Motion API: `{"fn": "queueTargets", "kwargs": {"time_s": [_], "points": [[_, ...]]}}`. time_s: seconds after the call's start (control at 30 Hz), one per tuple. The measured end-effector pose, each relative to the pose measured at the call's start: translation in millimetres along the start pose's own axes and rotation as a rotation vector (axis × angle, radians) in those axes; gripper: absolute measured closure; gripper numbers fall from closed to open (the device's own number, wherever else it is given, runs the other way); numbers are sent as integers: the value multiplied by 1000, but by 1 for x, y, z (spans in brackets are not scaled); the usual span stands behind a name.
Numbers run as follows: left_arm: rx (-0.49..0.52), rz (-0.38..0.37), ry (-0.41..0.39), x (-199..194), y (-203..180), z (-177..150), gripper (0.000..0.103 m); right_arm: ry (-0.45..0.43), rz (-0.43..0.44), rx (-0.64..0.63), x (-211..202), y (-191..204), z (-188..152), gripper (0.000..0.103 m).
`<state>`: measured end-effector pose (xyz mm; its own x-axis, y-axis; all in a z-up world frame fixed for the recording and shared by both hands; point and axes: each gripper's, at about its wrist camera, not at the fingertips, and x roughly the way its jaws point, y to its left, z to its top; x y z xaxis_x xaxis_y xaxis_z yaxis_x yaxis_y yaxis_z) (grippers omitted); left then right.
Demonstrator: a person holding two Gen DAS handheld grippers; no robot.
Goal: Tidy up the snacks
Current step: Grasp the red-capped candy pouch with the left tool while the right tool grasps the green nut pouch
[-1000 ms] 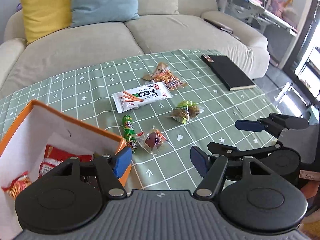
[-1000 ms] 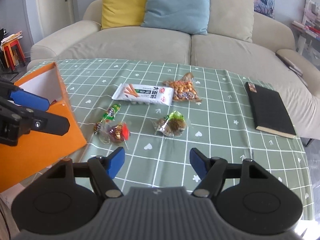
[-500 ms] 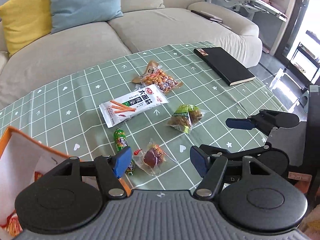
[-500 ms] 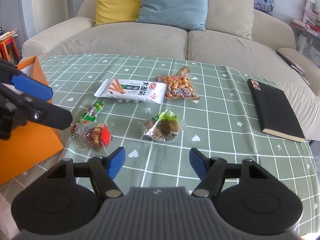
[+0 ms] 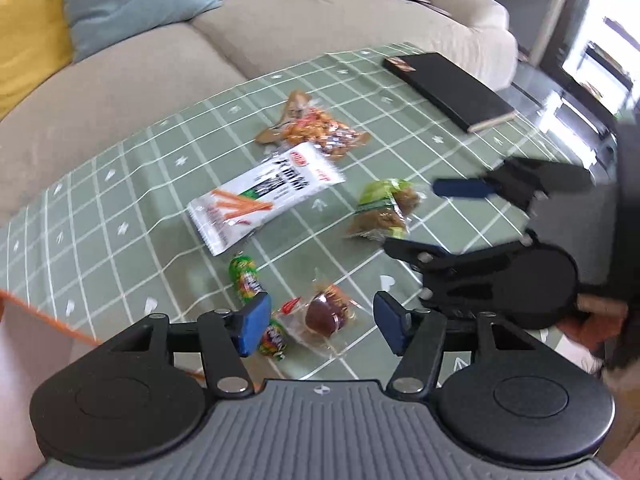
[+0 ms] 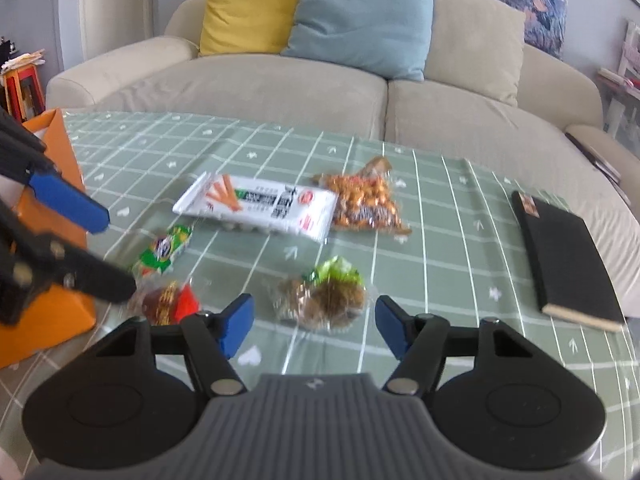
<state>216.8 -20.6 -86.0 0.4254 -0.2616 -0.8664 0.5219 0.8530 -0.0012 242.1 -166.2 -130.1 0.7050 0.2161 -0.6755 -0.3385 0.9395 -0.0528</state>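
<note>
On the table [image 6: 460, 216], snack packets [image 6: 256, 206] lie between box [image 6: 52, 200] and notebook [image 6: 568, 256].

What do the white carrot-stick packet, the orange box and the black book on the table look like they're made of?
White packet: looks like glossy plastic film, going by its sheen and crimped end.
Orange box: probably stiff card or fabric-covered board with a matte finish; its walls are flat and straight-edged, too blurred to tell further.
Black book: matte dark cover, perhaps leatherette or card, with a pale paper page edge showing.
</note>
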Motion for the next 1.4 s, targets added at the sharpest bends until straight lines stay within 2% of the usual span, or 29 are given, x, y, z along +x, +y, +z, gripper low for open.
{"fn": "queueTargets", "kwargs": {"time_s": [0.17, 0.33, 0.4, 0.5, 0.7, 1.07, 1.1, 1.13, 1.2, 1.27, 1.4], "points": [[101, 8, 54, 13, -12, 5, 34, -6, 37, -5, 10, -11, 10, 33], [130, 12, 131, 35, -20, 10, 34, 44, 59, 33, 28, -20, 15, 32], [141, 40, 158, 41, -22, 10, 36, 63, 63, 55, 33, -22, 14, 43], [126, 53, 192, 50, -22, 12, 39, 83, 75, 90, 37, -26, 11, 52], [33, 35, 185, 59, -15, 16, 39, 95, 79, 108, 34, -31, 2, 62], [-23, 56, 154, 63, -28, 20, 43, 99, 42, 129, 9, -35, -19, 66], [-32, 58, 146, 63, -29, 20, 48, 101, 32, 134, 7, -36, -21, 66], [-44, 63, 151, 65, -30, 19, 78, 105, 25, 142, 4, -36, -23, 66], [-109, 54, 204, 76, -28, 11, 82, 113, 23, 160, -2, -39, -28, 67], [-107, 68, 153, 75, -32, 2, 83, 118, 18, 164, -8, -37, -33, 67], [-127, 75, 106, 70, -39, -7, 84, 127, 1, 156, -19, -33, -40, 68]]}}
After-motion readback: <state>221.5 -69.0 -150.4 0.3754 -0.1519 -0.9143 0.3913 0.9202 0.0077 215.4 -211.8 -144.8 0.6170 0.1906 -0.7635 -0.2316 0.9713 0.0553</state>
